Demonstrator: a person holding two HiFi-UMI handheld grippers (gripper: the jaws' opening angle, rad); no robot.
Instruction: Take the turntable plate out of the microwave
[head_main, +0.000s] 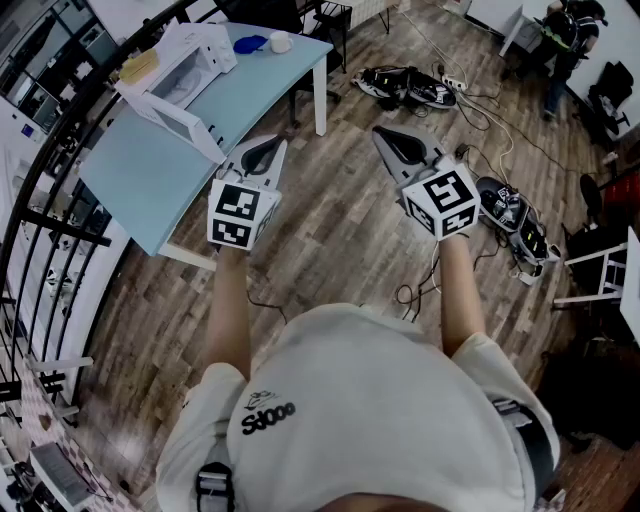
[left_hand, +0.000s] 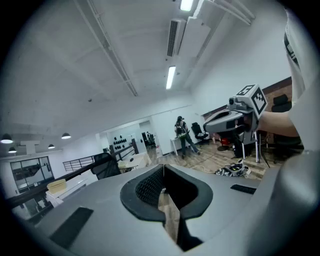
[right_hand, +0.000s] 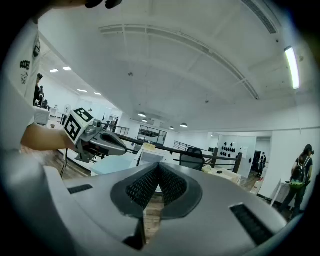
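Left tongs (head_main: 268, 150): shut, with nothing between the jaws. They are held out roughly level, and in the head view they overlap the bench's near edge. Whether they are over the bench or short of it, I cannot tell.
Right tongs (head_main: 392, 140): shut and empty as well. They are beside the left pair, over the wooden floor (head_main: 340, 240), well apart from the bench.
Bench (head_main: 150, 180): light blue, ahead and to the person's left. A blue thing (head_main: 249, 44) and a white thing (head_main: 281, 41) sit at its far end.
Microwave (head_main: 175, 75): white, on the bench's far left side and well apart from both tongs.
Door (head_main: 185, 125): open, swung out toward the person.
Plate: not made out. The inside of the microwave is too small to read, so I judge the plate is still in there.
Done: the door is open, and nothing more that the views show.
Left to do: almost everything. The tongs must close the gap to the microwave, part, and reach into the opening. They then grip the plate's rim, lift it clear and draw it out.
Stage: the very start, with the approach not yet made.
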